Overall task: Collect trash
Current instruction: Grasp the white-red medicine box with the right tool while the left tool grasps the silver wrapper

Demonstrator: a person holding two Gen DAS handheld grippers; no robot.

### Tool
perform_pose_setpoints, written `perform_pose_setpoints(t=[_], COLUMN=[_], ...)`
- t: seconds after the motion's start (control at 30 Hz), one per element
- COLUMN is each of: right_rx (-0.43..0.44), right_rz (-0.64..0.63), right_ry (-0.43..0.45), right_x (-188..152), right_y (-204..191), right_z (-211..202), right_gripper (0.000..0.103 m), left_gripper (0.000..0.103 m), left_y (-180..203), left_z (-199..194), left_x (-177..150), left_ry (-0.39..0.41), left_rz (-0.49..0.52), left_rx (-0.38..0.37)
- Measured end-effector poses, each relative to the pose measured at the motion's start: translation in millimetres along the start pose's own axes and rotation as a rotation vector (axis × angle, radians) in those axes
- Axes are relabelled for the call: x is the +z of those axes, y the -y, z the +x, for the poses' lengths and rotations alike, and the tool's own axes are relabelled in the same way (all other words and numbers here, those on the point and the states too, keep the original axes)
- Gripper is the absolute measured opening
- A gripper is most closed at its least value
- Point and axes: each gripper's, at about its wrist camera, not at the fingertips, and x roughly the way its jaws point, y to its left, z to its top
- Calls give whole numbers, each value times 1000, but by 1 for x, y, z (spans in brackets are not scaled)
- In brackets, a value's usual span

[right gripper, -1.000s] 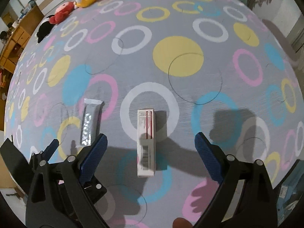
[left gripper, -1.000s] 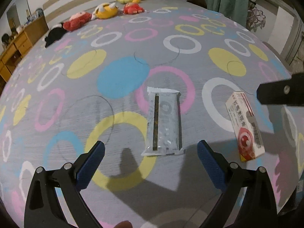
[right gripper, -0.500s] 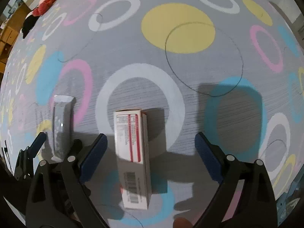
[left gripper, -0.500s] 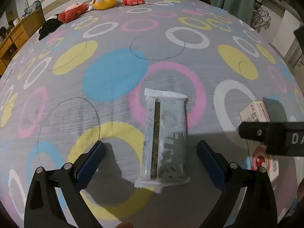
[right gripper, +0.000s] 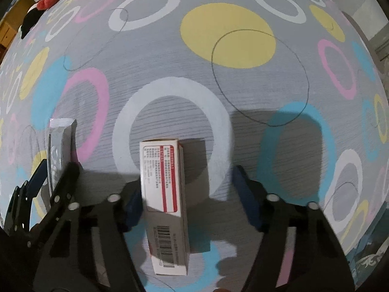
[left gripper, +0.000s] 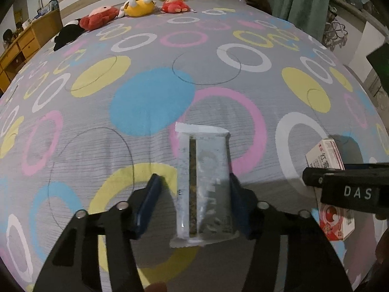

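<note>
i see my left gripper [left gripper: 193, 203] low over the bed [left gripper: 150, 97], which has a grey cover printed with blue, pink, yellow and white circles. between its blue fingers [left gripper: 148, 204] lies the long clear plastic wrapper with white sealed ends and a dark strip inside [left gripper: 203, 185], flat on the cover. the fingers have just been closing around it. the right finger is at the wrapper's edge, but a narrow gap shows between the left finger and the wrapper, so the fingers are not yet pressing it from both sides.

my right gripper [right gripper: 187, 202] points down at the white rectangular cardboard box with red stripes and a barcode [right gripper: 165, 194]. the box lies on the bed cover, its far end inside a white ring of the print. these fingers have also just been closing, with the box between them. the left finger [right gripper: 132, 209] is just beside the box's side, maybe touching, and the right finger is well apart from it, so the box is not gripped.

in the left view the same box [left gripper: 325, 153] shows at the right edge, partly behind the black body of the right gripper. in the right view the wrapper [right gripper: 59, 146] shows at the left edge, between the left gripper's fingers.

at the far end of the bed lie several plush toys in red, yellow and black [left gripper: 136, 7], well apart from the trash.
</note>
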Motion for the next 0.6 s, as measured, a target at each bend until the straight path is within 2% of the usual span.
perform_pose_setpoints(t=[0.03,0.07,0.1,0.23,0.6], right_rx=[2,-2,-10,-34,-8], right_rz=[-3,-6,-16,-42,-40], right_ry=[6,7,11,24,46], right_x=[0,-2,-2,-4,-13], right_y=[-2,-5,-8,-15,-9], right_z=[-2,-3,-4,-6,-26], right_gripper=[46,31,24,23,23], left_gripper=[41,38,38,38,38], left_y=[-1,-2,-3,-2,-4], left_z=[-1,-2,-3,-5,-20], left_x=[0,0,0,-2,-3], left_ry=[2,4,3,-1,-14], left_rz=[-3,-7,-13,-7,-11], left_rx=[-8,-9,-14,-14,-11])
